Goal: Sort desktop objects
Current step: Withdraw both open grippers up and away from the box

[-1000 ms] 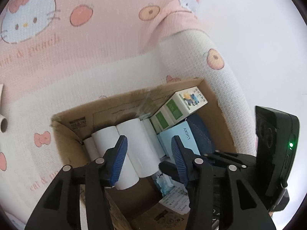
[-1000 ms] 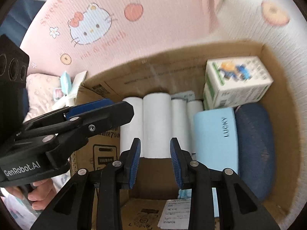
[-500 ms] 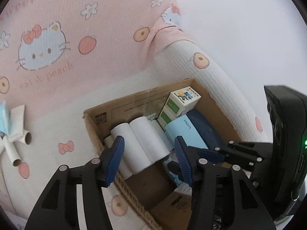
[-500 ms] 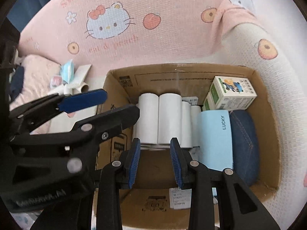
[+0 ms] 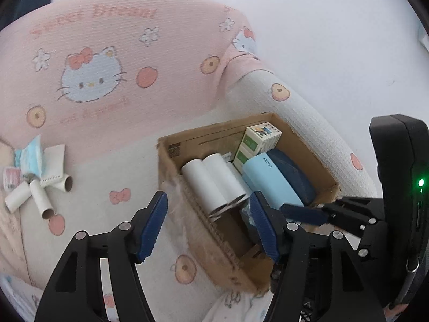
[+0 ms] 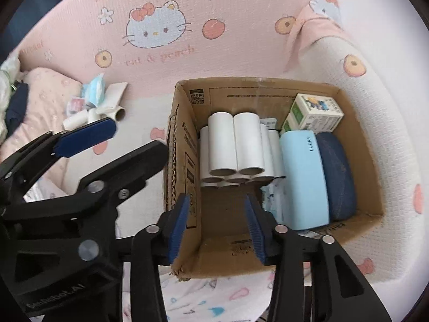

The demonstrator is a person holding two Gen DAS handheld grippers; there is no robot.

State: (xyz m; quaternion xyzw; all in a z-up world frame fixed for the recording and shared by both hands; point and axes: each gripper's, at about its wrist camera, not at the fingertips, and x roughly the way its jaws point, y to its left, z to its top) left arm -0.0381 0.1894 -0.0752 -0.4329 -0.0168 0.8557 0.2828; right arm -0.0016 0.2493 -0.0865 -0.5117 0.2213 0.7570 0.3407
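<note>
left gripper (image 5: 207, 225) – jaws just widened, nothing between them | right gripper (image 6: 218, 229) – jaws just parted, empty, over cardboard box (image 6: 268, 87) | loose tubes (image 5: 40, 196) lay on bedding, well left of box, long axes mixed – mostly slanting | left hand nearer | stacked rolls (image 6: 234, 145) already boxed

left claw (image 5: 207, 224): black arms, blue ribbed pads, silver screws | right claw (image 6: 218, 225): same | housing: green light

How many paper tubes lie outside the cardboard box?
3: left tube, middle tube, right tube, clustered on the bedding left of the cardboard box. Others may hide under the paper scraps.
</note>
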